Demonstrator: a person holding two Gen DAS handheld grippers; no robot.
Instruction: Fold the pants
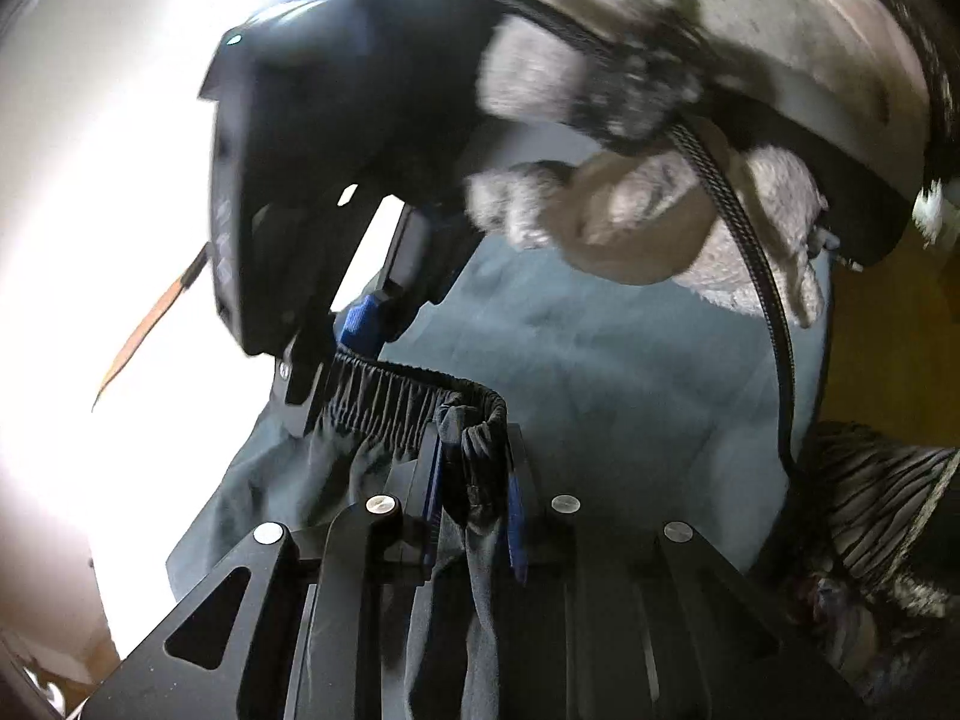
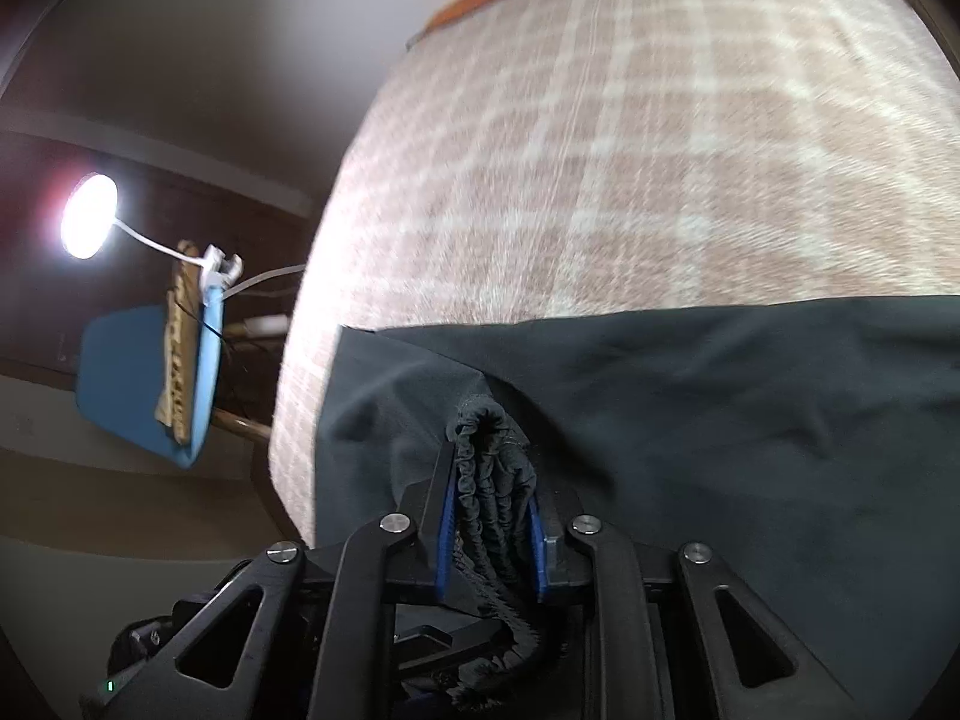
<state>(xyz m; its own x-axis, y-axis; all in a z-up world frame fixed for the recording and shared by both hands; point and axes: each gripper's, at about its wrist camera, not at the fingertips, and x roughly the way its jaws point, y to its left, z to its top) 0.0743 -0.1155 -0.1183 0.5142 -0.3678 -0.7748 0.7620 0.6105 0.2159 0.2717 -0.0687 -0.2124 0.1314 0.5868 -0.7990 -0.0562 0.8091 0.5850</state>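
The pants [image 2: 690, 420], of dark, thin cloth, were spread over a checked bedcover [image 2: 630, 150], with the gathered elastic waistband [image 1: 396, 396] lifted off it. The left gripper [image 1: 474, 480] was nearly closed, and a bunched corner of the waistband was pinched between its blue pads. The right gripper [image 2: 489, 498] was likewise drawn in tight, a thick roll of the waistband being clamped between its fingers. In the left wrist view the right gripper was seen close by, held by a gloved hand [image 1: 660, 120], and the waistband was stretched between the two.

The cloth was judged light, limp and somewhat slick: it would be expected to sag and crease wherever it was not held. The ruched elastic was judged the best place for a hold, being thick and ridged. The legs, if trailed, might be dragged askew over the bedcover.
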